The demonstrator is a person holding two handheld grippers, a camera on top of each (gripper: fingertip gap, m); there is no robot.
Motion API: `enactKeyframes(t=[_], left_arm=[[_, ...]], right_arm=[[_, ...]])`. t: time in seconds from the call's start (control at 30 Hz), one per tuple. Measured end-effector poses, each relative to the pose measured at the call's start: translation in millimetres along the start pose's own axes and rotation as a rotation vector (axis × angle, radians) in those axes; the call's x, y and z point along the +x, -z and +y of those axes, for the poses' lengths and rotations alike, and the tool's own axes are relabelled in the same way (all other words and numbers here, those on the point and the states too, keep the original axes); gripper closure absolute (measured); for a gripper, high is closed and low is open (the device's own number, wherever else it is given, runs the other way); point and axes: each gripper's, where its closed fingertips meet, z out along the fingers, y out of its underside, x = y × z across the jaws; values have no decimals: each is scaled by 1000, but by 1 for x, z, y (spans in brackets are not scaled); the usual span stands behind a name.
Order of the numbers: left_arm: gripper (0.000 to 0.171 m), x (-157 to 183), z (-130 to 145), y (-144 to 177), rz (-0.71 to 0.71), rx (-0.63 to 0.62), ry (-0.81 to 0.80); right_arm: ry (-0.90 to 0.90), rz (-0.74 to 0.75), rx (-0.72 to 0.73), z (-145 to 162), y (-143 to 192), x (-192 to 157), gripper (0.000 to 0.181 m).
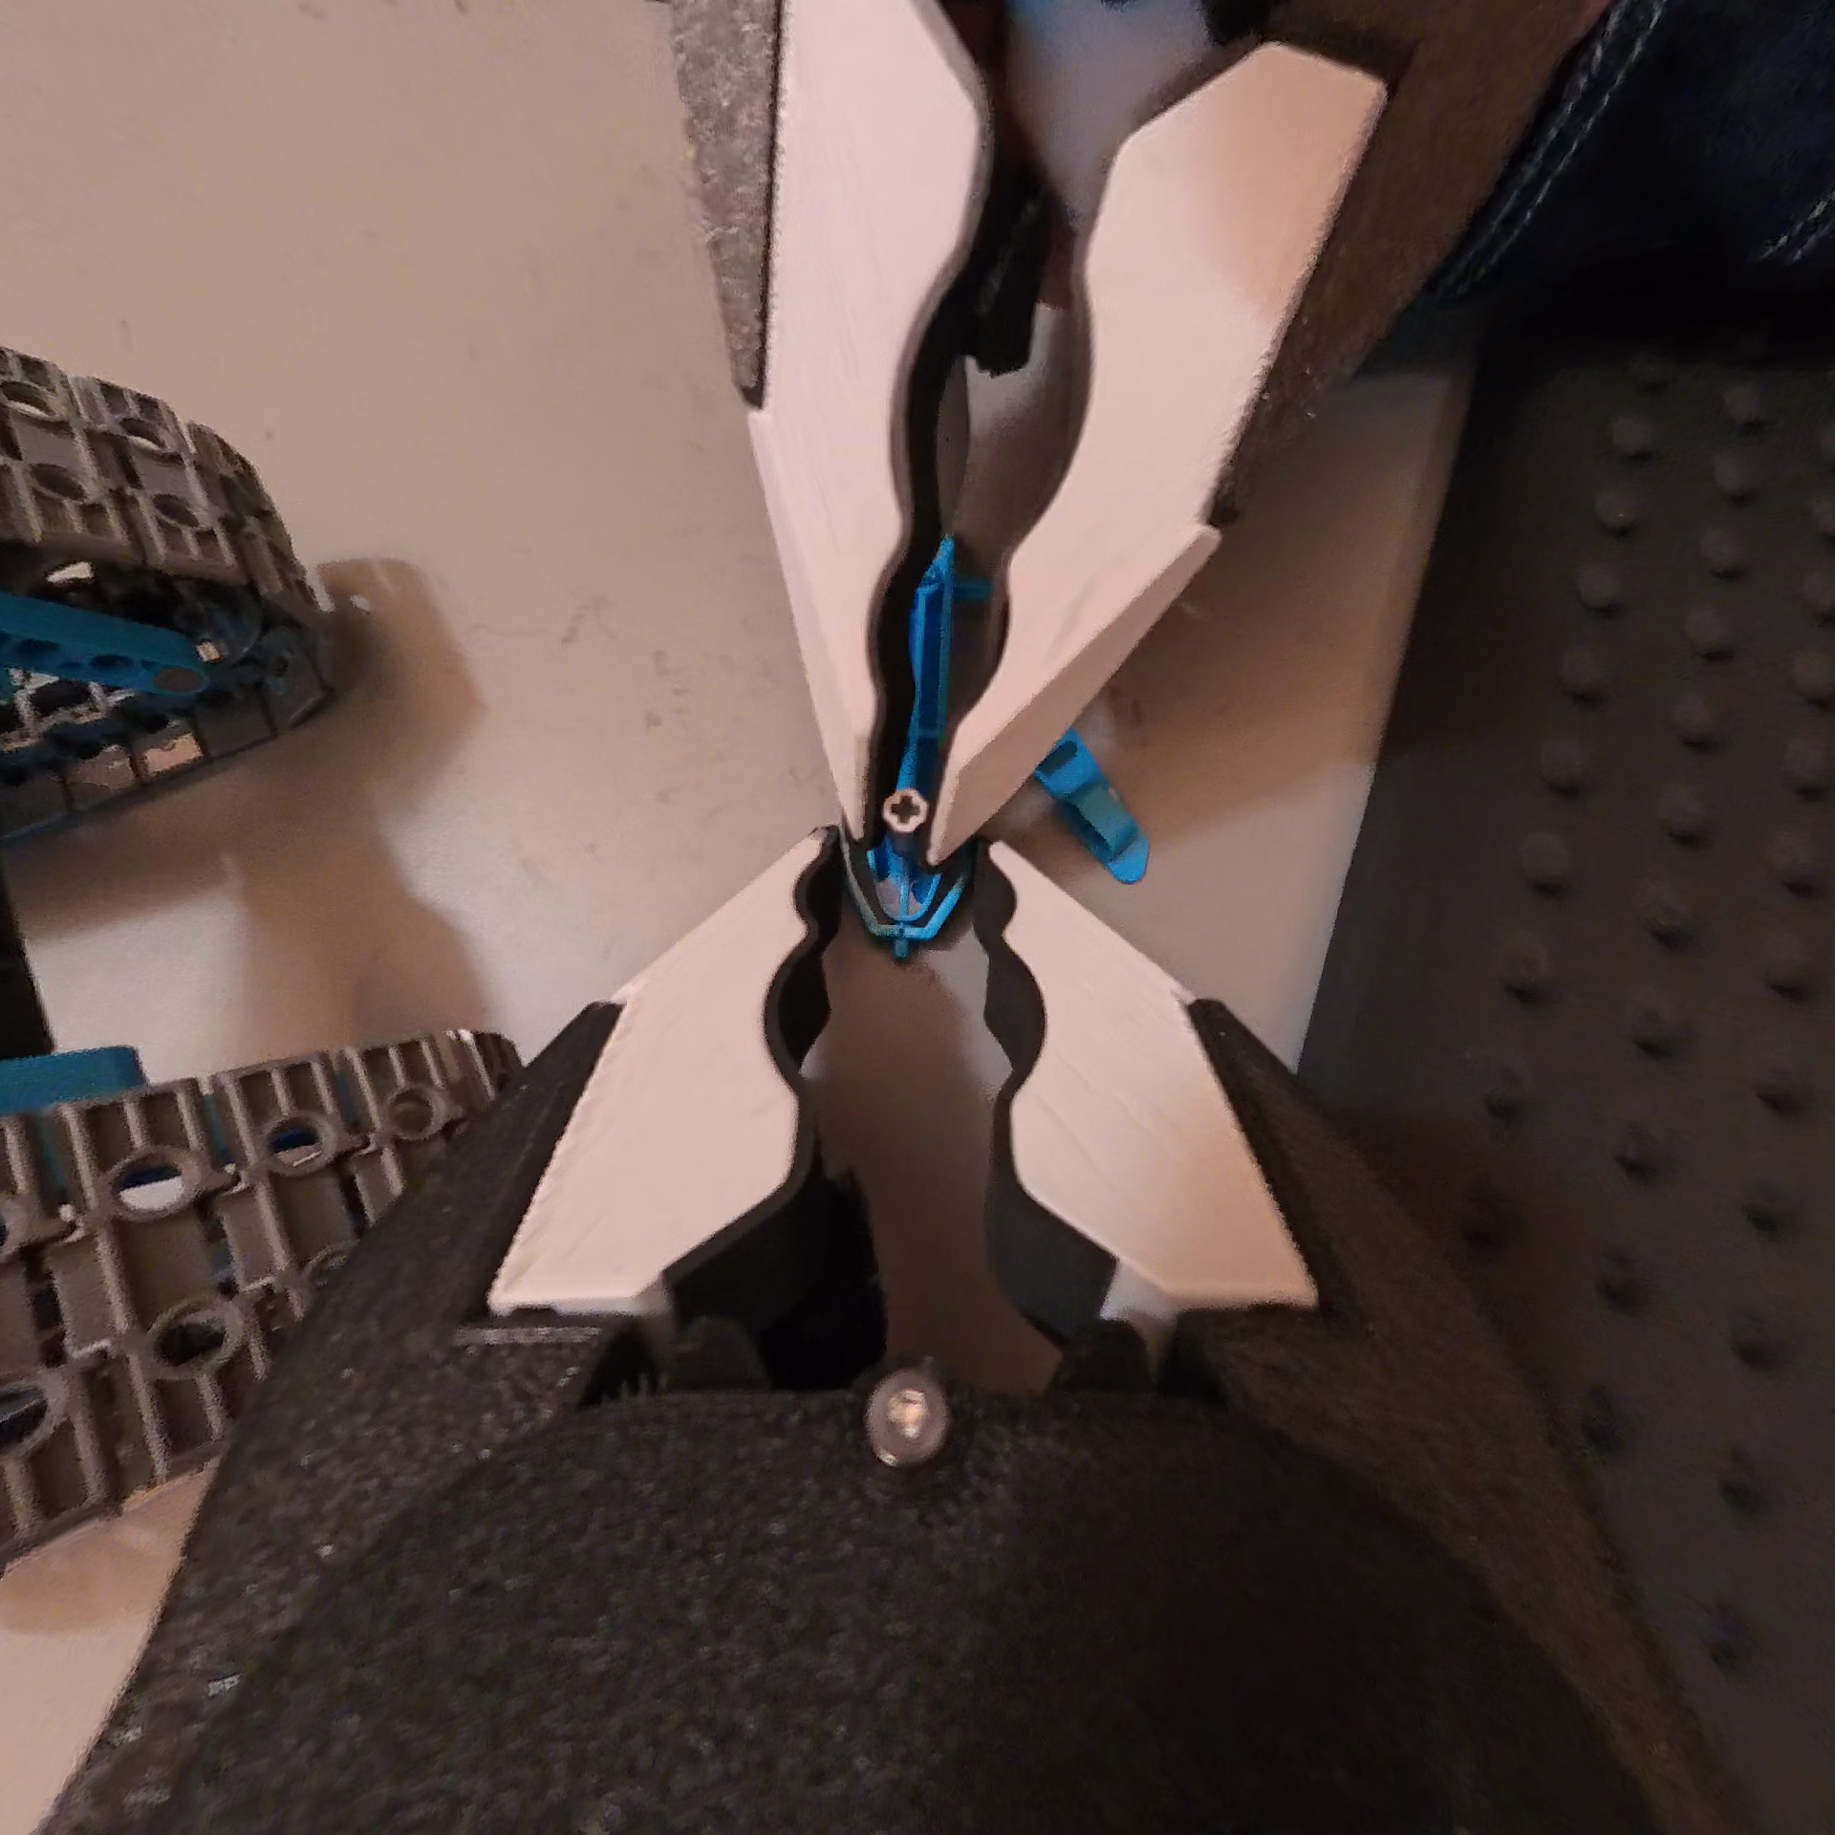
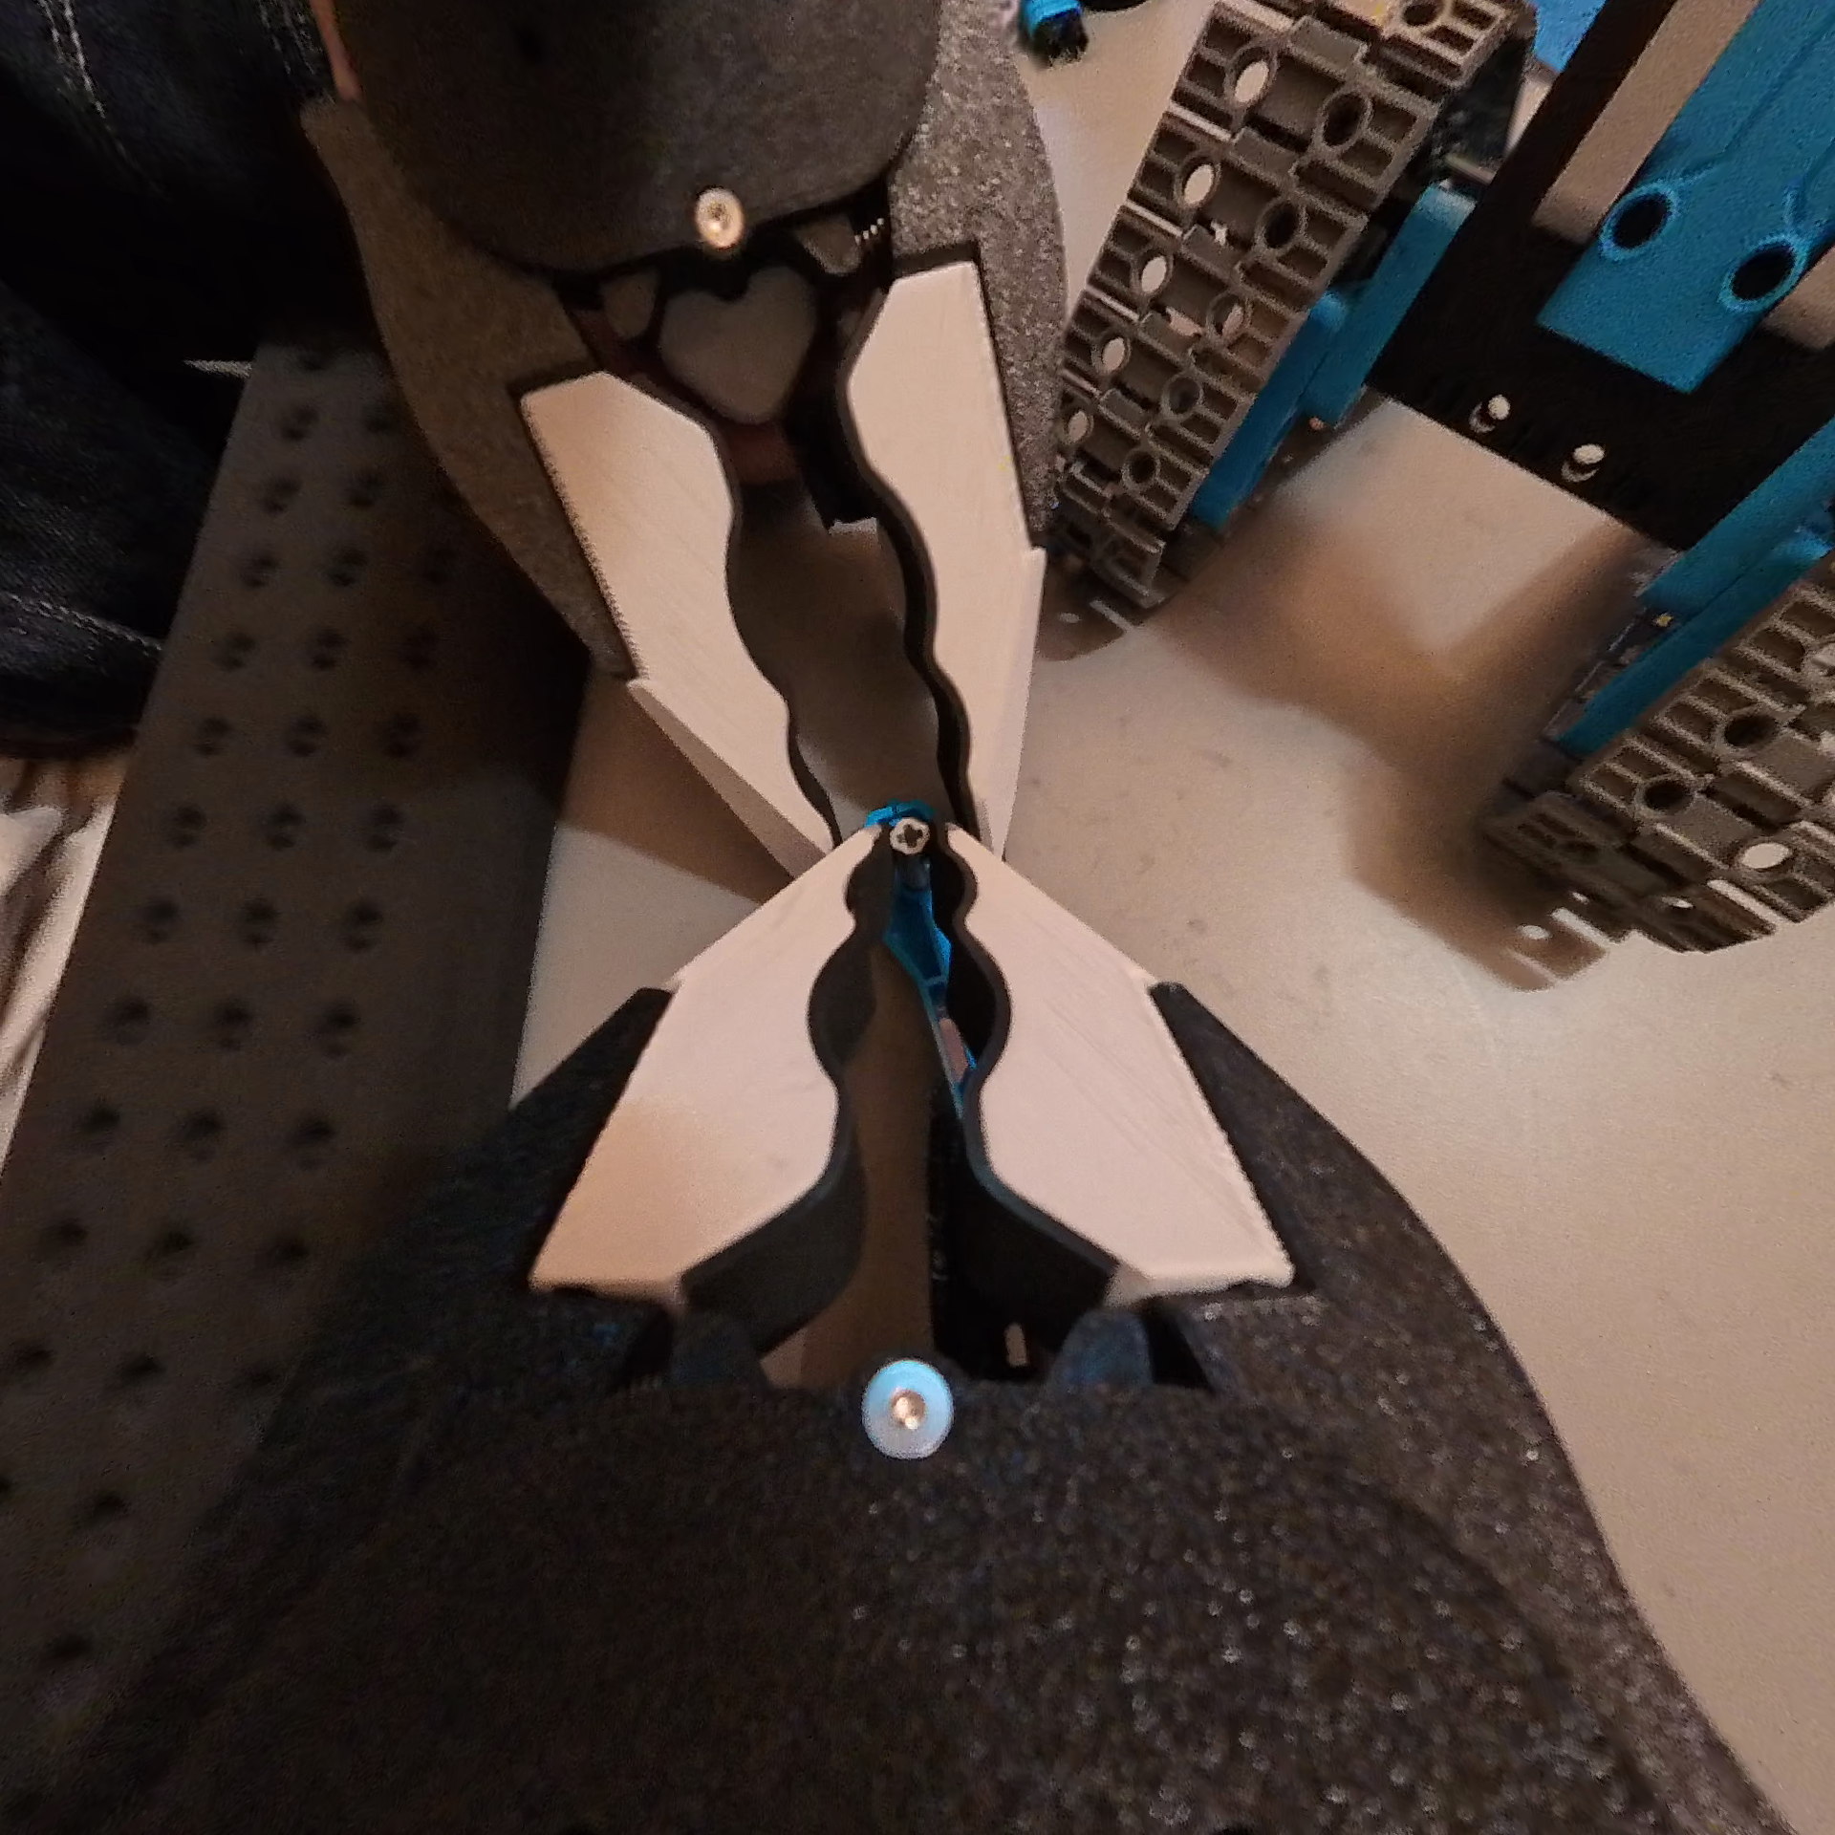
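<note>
Both grippers, left (image 1: 899, 894) & right (image 2: 909, 844), clamp one thin blue plastic strip w/ white cross-head pin (image 1: 907, 809); looks light, stiff, prob. slippery; hold flat faces.

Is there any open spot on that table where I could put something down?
Yes: the bare beige tabletop between the two white-fingered grippers and the grey tracked vehicle with blue beams. It is crowded where both grippers meet on a small blue plastic part. The dark studded mat alongside is also bare.
</note>
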Motion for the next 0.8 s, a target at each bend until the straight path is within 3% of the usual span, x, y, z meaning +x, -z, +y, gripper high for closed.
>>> enactKeyframes(t=[0.13,0.33,0.77,0.8], left_arm=[[146,-1,0,-1,-6,-1,-1],[146,-2,0,-1,-12,1,5],[146,0,-1,-2,8,7,17],[146,0,0,-2,2,2,9]], right_arm=[[31,34,16,2,1,0,176],[-167,-51,107,-1,2,2,176],[-157,-35,157,-5,5,2,178],[-176,-67,300,-26,19,1,176]])
